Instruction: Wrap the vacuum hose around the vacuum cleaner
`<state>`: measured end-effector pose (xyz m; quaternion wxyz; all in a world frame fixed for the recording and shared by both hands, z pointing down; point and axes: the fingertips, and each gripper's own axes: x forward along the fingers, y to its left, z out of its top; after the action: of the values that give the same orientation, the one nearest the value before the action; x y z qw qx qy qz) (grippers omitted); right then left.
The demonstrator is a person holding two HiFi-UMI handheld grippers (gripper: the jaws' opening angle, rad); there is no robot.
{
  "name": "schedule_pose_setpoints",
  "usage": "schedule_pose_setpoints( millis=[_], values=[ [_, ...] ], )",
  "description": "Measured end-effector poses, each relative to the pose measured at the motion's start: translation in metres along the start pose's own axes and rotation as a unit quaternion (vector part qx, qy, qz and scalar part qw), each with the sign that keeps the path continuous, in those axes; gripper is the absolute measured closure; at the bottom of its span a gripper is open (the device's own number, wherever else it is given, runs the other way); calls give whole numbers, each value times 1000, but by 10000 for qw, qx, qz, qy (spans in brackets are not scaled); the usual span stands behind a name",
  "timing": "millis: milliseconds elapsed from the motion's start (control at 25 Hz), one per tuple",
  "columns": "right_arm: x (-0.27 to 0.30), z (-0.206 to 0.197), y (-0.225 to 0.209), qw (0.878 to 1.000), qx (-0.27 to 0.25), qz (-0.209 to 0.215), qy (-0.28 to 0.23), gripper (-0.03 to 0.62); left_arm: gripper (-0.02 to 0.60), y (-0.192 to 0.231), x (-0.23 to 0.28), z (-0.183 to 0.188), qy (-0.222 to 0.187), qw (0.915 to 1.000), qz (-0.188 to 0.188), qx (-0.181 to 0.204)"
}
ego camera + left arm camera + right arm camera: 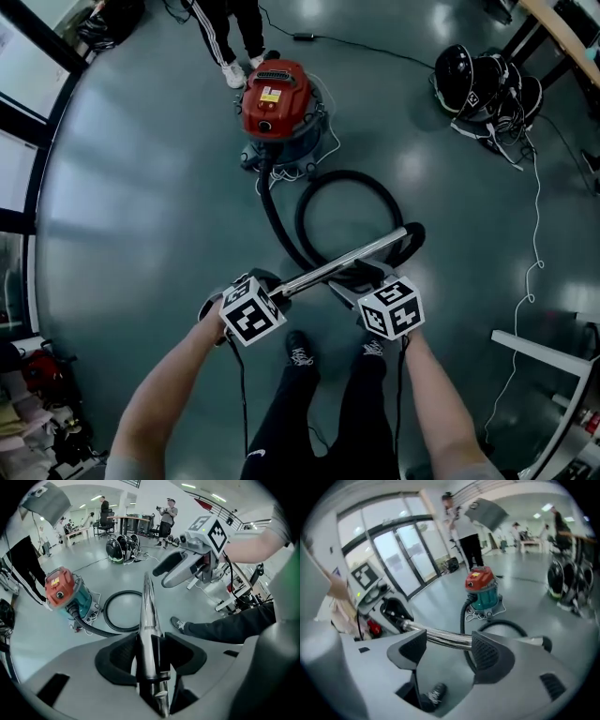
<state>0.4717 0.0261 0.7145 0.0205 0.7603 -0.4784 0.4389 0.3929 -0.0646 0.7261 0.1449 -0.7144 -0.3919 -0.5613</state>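
The red-topped vacuum cleaner [277,98] [63,590] [483,590] stands on the grey floor ahead of me. Its black hose [323,183] [112,620] leaves the front, makes a loop on the floor and joins a shiny metal wand [352,258] [149,611] [440,637]. My left gripper [272,289] [151,651] is shut on the near end of the wand, which runs straight out between its pads. My right gripper [370,281] [447,645] is open, and the wand lies crosswise at its fingertips without being pinched.
A person's legs [225,37] stand just behind the vacuum. Black helmets and tangled cables [483,84] lie at the far right, and a thin white cord [534,253] trails down to a white frame [544,352]. My own shoes [300,352] are below the grippers. Glass walls line the left.
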Motion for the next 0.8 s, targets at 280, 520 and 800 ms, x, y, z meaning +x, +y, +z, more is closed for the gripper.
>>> schedule_pose_setpoints(
  millis=[280,520,800],
  values=[
    [45,-42,-21,9692,2359,-415,-572,278,385,0,24,-25,-240,9991,34,-359],
    [97,-68,-42,9084,4039,-606,-899,223,385,-5,52,-47,-481,9962,35,-721],
    [130,-91,-61,9256,3619,-825,-739,244,385,-20,94,-61,-846,9864,136,-1405]
  ],
)
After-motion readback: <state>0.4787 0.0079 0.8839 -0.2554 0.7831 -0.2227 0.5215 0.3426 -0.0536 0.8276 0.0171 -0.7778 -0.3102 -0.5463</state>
